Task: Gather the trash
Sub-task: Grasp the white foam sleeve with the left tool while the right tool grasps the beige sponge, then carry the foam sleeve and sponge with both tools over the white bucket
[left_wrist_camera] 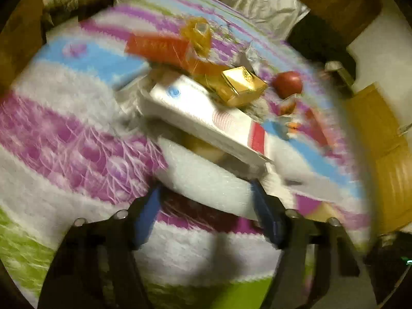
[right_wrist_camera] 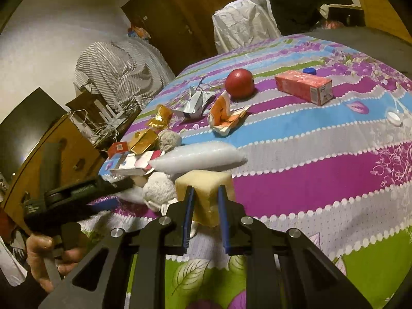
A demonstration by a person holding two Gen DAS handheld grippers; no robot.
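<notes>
Right wrist view: the right gripper (right_wrist_camera: 206, 203) is clenched on a yellow sponge block (right_wrist_camera: 206, 188) at 6 o'clock, over the striped bedspread (right_wrist_camera: 322, 154). Left wrist view, blurred: the left gripper (left_wrist_camera: 206, 195) has a white foam bag (left_wrist_camera: 206, 182) between its fingers, grasping it. A red ball (right_wrist_camera: 239, 82) sits at 12 o'clock.

Right wrist view. Sponge block (right_wrist_camera: 206, 195) at lower centre, on the bedspread (right_wrist_camera: 322, 154), set between the right gripper (right_wrist_camera: 206, 221) fingers. Foam pouch (right_wrist_camera: 198, 159) just behind it. Flat carton (right_wrist_camera: 134, 166) left of the pouch, small box (right_wrist_camera: 143, 141) on top. Crumpled wrapper (right_wrist_camera: 224, 116) at centre; apple (right_wrist_camera: 239, 82) behind it. Long box (right_wrist_camera: 303, 88) right of the apple, bottle cap (right_wrist_camera: 309, 71) behind that box. Left gripper (right_wrist_camera: 77, 200) at lower left, beside the pile.
</notes>
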